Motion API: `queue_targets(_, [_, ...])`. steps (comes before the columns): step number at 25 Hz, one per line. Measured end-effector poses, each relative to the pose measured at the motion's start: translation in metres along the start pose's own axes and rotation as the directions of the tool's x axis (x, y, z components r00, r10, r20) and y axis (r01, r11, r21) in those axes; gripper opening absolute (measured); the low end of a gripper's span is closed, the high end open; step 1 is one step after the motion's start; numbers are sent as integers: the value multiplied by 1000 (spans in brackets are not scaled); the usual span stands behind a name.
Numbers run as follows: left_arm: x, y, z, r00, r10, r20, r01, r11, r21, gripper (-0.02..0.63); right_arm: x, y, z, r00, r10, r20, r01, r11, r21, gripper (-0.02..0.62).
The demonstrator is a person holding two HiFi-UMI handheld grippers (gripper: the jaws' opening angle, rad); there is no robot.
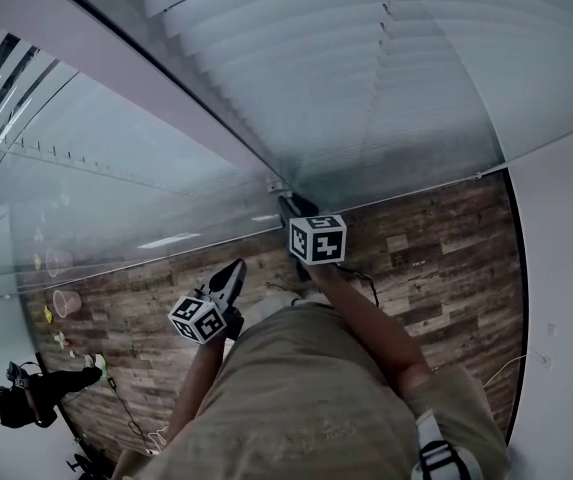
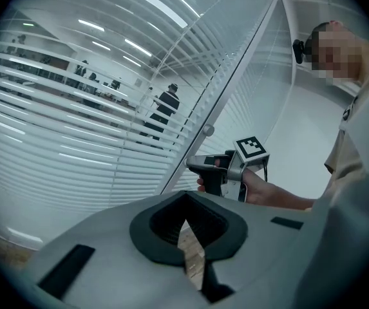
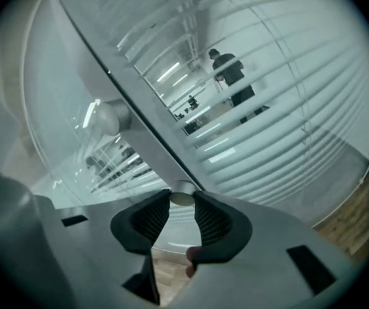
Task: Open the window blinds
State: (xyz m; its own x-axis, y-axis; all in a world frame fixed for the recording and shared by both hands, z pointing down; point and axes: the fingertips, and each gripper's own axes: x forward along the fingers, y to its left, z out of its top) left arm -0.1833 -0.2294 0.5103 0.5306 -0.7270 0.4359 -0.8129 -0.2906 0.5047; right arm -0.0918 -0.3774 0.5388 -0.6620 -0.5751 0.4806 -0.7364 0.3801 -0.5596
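White slatted blinds (image 1: 366,68) hang behind a glass wall, their slats (image 3: 281,108) tilted enough to show the room beyond. A grey frame post (image 3: 139,121) runs down the glass. On it sits a small silver knob (image 3: 183,198), and my right gripper (image 3: 183,202) is shut on it, one black pad on each side. The head view shows the right gripper (image 1: 288,204) at the post's foot, and the left gripper view shows it (image 2: 192,165) held level against the post. My left gripper (image 1: 236,268) hangs lower left, away from the glass, shut and empty (image 2: 185,197).
A second round knob (image 2: 208,130) sits higher on the post. Someone in dark clothes stands beyond the blinds (image 3: 232,76). Wood-plank floor (image 1: 436,268) runs below, a white wall (image 1: 566,318) closes the right, and another person crouches at the lower left (image 1: 21,400).
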Motion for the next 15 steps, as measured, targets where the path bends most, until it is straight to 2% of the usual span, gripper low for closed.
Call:
queue_targets(2, [0,-3,0,1000,-1,2,1,1000,0,14,-1,0,0,1000,-30,-6,29,997,-70,129])
queue_targets(7, [-2,-5,-2,1000,5,6,-5,1000,0,14,-2,2,-1,999,-50,-4,49,990,-131,129])
queue_targets(12, [-7,-6,-9,1000,26,12,-26,1000,-6,14,-5,2,-2,995,-96,12,95,952,-292,129])
queue_targets(15, [-10,-3,-10,999,42,15,-41,999,-15,14,-4,2,-4,999,-54,6,53,958,-282,130])
